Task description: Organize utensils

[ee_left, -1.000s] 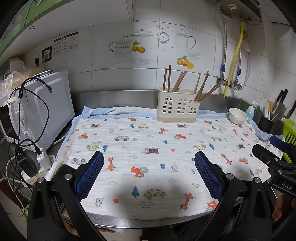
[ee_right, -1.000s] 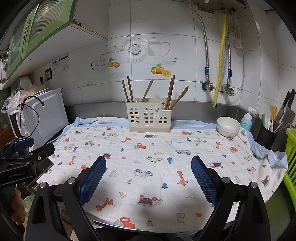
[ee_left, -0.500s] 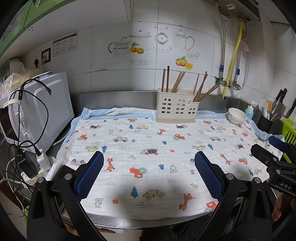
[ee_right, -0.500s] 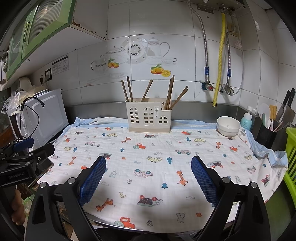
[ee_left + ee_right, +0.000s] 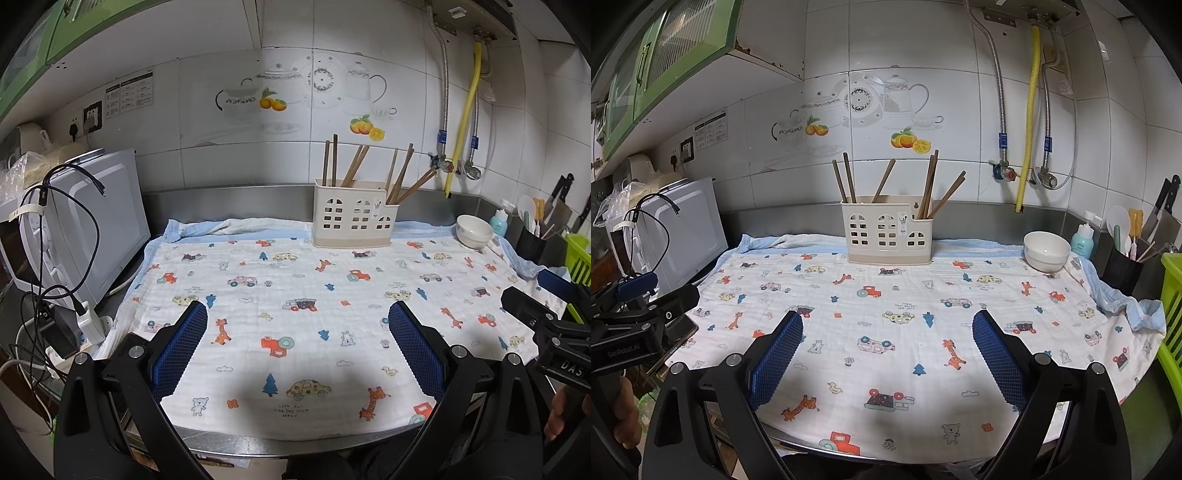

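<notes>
A cream plastic utensil holder stands at the back of the counter, with several brown wooden chopsticks upright and leaning in it. Both grippers hover over the near edge of the patterned cloth, far from the holder. My left gripper is open, nothing between its blue pads. My right gripper is open and empty too. Each gripper also shows at the edge of the other's view.
A white bowl sits at the back right on the cloth. A white microwave with cables stands at left. At far right are a black utensil cup, a blue bottle, knives and a green rack.
The left wrist view has shifted slightly, so the holder sits a little further left in it. The right gripper has barely moved. Both stay open and empty.
</notes>
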Available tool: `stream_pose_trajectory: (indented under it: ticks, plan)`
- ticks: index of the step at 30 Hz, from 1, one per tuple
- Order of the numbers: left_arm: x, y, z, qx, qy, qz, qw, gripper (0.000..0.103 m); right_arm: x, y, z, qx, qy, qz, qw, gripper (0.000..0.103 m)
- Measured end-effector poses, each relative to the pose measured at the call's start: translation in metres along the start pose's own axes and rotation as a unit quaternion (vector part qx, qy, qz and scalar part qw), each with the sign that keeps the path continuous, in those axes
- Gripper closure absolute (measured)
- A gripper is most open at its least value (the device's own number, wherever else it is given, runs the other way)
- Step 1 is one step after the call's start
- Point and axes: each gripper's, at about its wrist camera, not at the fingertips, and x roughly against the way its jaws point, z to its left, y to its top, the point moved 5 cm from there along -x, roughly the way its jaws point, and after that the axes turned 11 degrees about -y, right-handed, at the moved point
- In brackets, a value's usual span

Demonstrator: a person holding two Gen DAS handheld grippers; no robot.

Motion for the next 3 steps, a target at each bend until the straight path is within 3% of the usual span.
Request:
stream_pose_trajectory:
  ticks: [3]
  plan:
    - [-0.0006, -0.0001, 0.0001, 0.002, 0.000, 0.000, 1.0000, 0.006, -0.0006, 0.0000, 0.0001, 0.001, -0.001, 0.000, 1.000, 0.013]
